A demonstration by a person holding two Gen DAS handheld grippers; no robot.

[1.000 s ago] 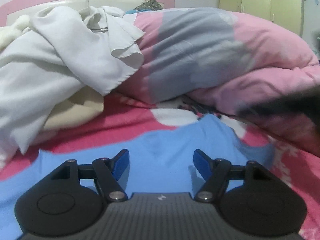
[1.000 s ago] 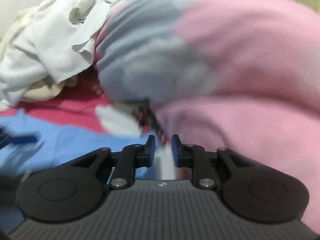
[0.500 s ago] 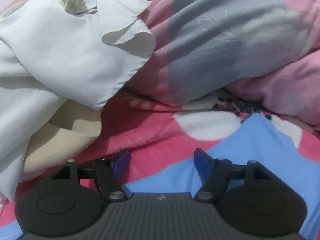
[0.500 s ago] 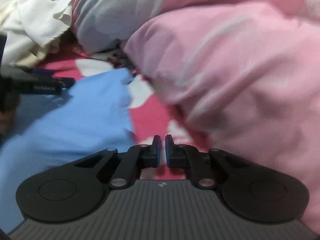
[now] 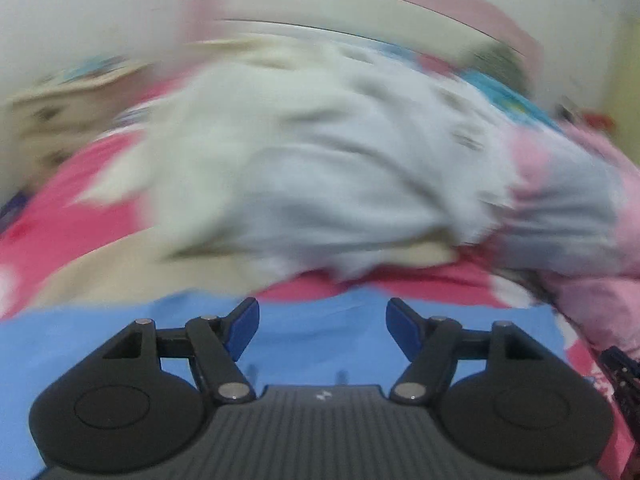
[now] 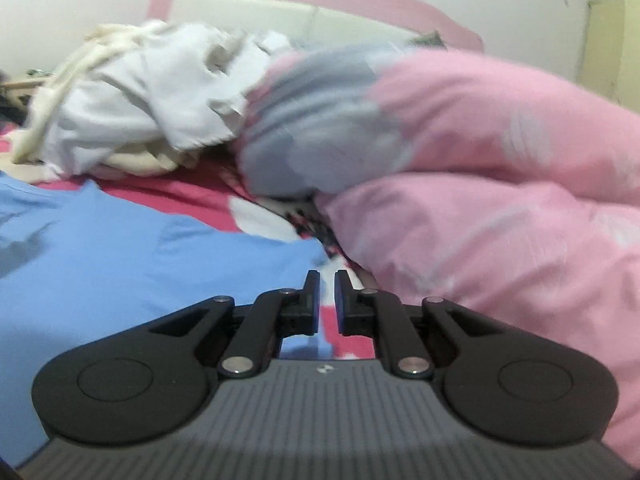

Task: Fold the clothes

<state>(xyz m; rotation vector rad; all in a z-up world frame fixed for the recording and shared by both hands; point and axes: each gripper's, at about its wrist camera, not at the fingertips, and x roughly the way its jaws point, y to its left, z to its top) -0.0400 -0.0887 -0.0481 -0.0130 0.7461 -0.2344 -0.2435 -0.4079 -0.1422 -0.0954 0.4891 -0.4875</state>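
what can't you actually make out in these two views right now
- Left wrist view: motion blur smears the white clothes pile; single garments cannot be told apart.
- Blue garment: its near part is hidden behind both gripper bodies and cut by the left edge, so its type is unclear.
- Right gripper: nearly shut; whether cloth is pinched cannot be seen.
- Pink duvet hides the bed behind it.

Black grippers — blue-padded fingers [image 5: 242, 326], silver screws, ribbed grey housing.

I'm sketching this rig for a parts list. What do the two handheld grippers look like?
Both match: the left gripper and right gripper have matte black linkage arms with silver pivot pins, two round black hubs, a ribbed grey body bearing a small white logo, and blue finger pads.
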